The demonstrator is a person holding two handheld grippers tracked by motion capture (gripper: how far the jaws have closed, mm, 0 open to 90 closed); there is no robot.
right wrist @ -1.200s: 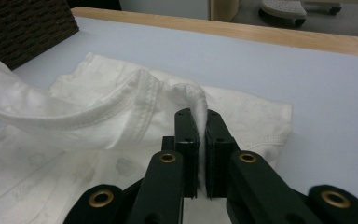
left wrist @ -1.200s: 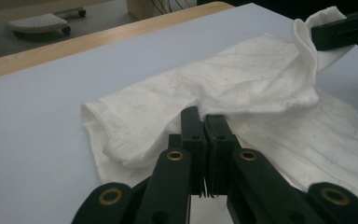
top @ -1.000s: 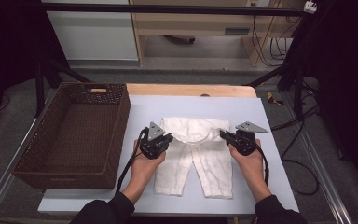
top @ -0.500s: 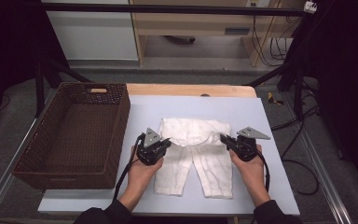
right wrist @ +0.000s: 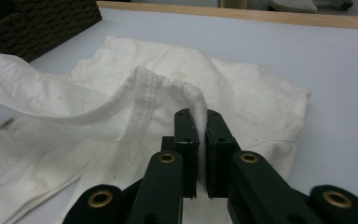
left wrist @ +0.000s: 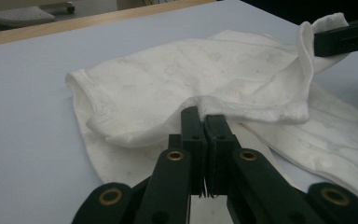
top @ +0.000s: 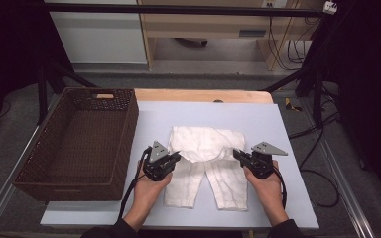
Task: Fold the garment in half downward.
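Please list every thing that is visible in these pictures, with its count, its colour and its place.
white garment: one, white, in the middle of the table top, its far part folded toward the person, two leg-like parts pointing to the near edge.
wicker basket: one, dark brown, at the left side of the table, nothing seen inside.
table top: one, pale blue-grey, with a wooden strip along its far edge.
cables: several, dark, on the floor at the far right.
left hand-held gripper: one, black, shut on the folded edge of the white garment, at its left.
right hand-held gripper: one, black, shut on the same edge, at its right.
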